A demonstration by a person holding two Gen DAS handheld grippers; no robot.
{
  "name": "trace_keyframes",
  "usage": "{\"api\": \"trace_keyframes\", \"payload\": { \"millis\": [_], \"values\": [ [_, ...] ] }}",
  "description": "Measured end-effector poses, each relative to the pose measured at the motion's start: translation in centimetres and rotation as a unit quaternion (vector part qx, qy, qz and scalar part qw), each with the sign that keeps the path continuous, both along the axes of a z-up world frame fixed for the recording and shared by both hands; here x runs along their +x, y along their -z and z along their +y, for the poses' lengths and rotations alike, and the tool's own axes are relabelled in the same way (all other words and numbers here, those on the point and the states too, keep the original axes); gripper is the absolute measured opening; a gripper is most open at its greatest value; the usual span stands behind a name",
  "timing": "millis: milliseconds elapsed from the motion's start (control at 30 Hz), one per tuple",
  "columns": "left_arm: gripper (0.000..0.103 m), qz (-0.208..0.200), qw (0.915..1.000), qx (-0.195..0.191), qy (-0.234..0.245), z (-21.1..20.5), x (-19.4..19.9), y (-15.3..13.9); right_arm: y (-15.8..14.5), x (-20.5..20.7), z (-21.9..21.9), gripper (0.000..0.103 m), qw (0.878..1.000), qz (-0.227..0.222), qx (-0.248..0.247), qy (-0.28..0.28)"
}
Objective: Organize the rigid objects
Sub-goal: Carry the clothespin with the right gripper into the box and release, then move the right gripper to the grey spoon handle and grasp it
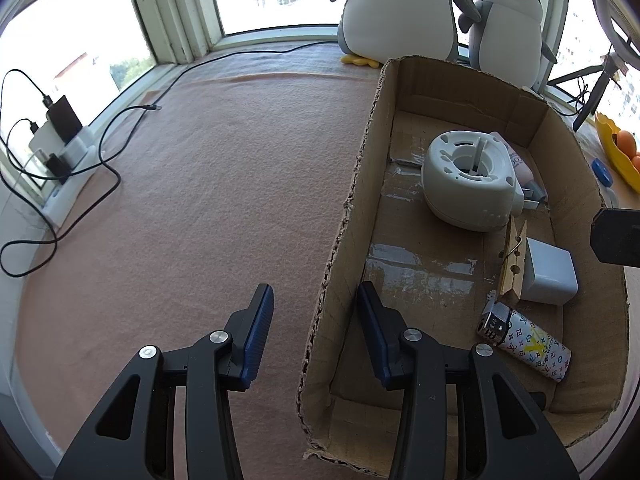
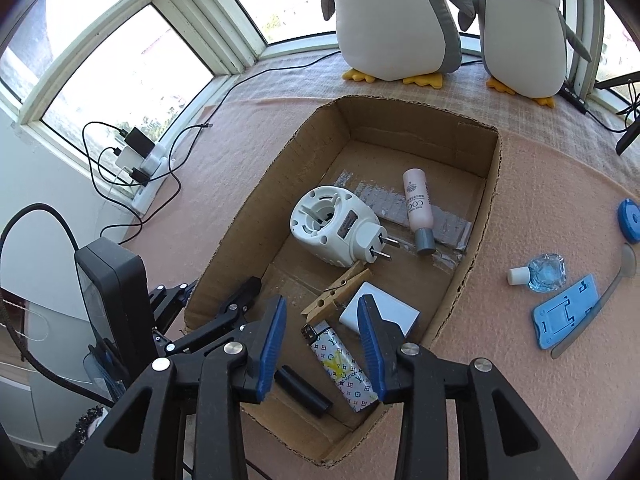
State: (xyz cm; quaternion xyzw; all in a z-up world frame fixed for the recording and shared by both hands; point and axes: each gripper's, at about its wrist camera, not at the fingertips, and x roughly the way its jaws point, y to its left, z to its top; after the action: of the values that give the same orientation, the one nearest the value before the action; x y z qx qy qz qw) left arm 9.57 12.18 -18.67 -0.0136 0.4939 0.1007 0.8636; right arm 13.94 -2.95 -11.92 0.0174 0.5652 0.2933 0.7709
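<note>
From the left wrist we see only a sliver of the pink bottle [image 1: 520, 160] behind the white plug-in device [image 1: 468, 180], and our right gripper [image 1: 616, 236] is cut off at the frame's edge there; the black cylinder [image 2: 304, 390] in the near corner of the cardboard box [image 2: 494, 184] is partly hidden by a finger. Inside the torn-edged box lie the device, a wooden clothespin [image 2: 336, 294] touching a white charger block [image 2: 392, 312], and a monogram-patterned lighter [image 2: 344, 368], while a small clear bottle [image 2: 540, 272], blue stand [image 2: 568, 316] and blue lid [image 2: 630, 220] rest outside on the pink cloth [image 1: 220, 180]. Our left gripper [image 1: 316, 328] straddles the box's wall, spread wide and holding nothing, and the right gripper [image 2: 322, 344] hovers released above the lighter.
</note>
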Motion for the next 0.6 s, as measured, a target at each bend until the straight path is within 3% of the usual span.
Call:
{"api": "trace_keyframes", "payload": {
  "millis": [333, 600],
  "values": [
    [0.043, 0.000, 1.0000, 0.001, 0.000, 0.0, 0.0, 0.0, -1.2, 1.3, -5.2, 0.036, 0.998, -0.006, 0.013, 0.059],
    [0.043, 0.001, 1.0000, 0.004, 0.001, 0.0, 0.0, 0.0, -0.9, 3.1, -11.5, 0.036, 0.990, -0.008, 0.000, 0.141]
  ]
}}
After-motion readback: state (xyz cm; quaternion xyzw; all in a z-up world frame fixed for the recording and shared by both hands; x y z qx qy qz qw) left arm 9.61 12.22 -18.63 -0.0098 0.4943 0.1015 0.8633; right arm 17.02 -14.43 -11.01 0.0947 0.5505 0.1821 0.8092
